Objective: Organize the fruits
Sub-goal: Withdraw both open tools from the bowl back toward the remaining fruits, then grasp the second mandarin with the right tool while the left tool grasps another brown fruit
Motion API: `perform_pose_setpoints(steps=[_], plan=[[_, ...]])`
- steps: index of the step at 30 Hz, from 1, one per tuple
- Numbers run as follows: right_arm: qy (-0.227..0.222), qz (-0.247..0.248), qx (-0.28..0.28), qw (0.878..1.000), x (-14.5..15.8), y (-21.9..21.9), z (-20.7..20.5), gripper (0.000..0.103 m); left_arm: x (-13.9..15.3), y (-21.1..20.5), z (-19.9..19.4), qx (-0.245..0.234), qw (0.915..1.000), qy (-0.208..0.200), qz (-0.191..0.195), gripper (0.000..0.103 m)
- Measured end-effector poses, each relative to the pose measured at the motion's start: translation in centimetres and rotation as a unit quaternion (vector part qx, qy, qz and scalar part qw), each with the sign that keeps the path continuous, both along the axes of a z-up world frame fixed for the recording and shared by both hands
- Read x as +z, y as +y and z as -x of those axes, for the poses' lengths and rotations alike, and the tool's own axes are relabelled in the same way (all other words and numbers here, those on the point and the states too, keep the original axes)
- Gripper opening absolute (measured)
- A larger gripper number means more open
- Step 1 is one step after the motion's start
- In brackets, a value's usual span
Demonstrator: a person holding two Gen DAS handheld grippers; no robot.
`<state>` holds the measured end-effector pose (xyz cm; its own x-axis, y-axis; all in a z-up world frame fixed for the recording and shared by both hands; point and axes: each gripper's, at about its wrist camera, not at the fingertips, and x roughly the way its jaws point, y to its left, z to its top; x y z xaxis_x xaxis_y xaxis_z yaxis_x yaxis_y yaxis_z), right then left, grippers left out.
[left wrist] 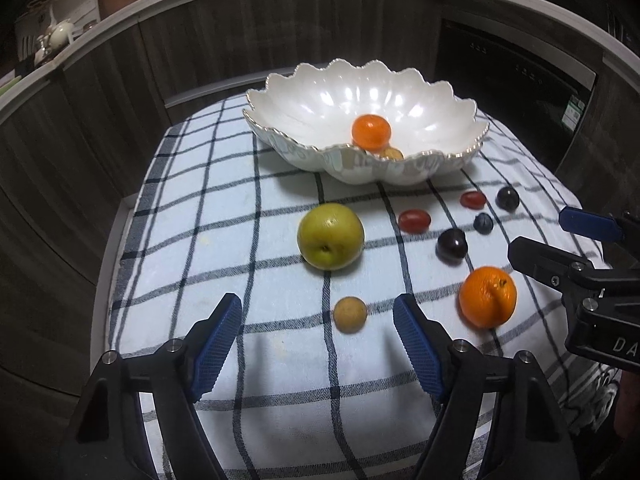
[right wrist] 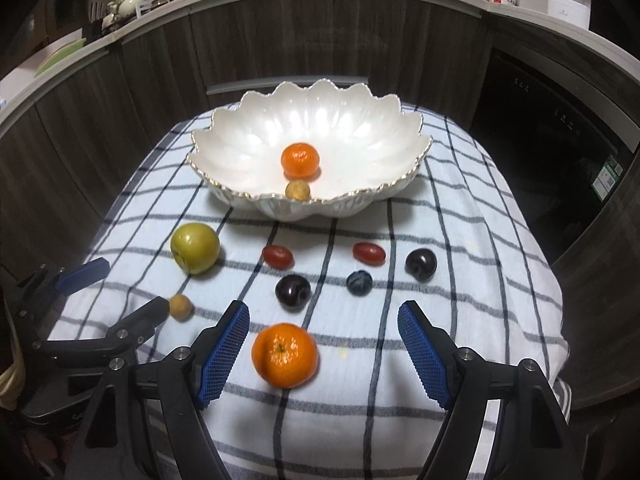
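Above the checked cloth (right wrist: 440, 208), each gripper, left (left wrist: 318, 344) and right (right wrist: 324, 354), hangs spread, gripping nothing.

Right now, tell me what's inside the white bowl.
The white bowl holds one mandarin and a small tan fruit partly behind the near rim. Nothing else shows.
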<state>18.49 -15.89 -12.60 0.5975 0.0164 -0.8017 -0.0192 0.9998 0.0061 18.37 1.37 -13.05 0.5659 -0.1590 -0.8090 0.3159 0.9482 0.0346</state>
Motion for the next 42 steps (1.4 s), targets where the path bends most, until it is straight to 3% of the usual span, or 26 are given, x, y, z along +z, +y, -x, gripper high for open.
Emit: perform_pose_setpoints(steps=[10, 25, 34, 39, 42], plan=[[0.027, -0.01, 0.009, 1.0, -1.5, 0.4, -0.4, 0.078, -1.5, -0.8, 0.0, -0.033, 0.9993, 0.001, -0.016, 0.073], [0.061, -0.024, 0.025, 0.998, -3.4, 1.2, -1.2, 0.077, -2.7, -1.1, -0.5, -0.042, 0.9991, 0.009, -0.006, 0.063], [0.084, -0.049, 0.02, 0.995, -4.8, 0.6, -1.8, 0.076, -3.5, -1.7, -0.9, -0.046, 0.9988, 0.016, -0.005, 0.046], [0.099, -0.063, 0.023, 0.993, -5.7, 0.6, -2.1, 0.064, -3.8, -1.8, -0.9, -0.047, 0.9987, 0.02, 0.003, 0.028], [0.102, -0.067, 0.027, 0.992, -5.9, 0.7, -2.1, 0.06, -3.8, -1.9, -0.9, -0.048, 0.9986, 0.02, 0.002, 0.026]])
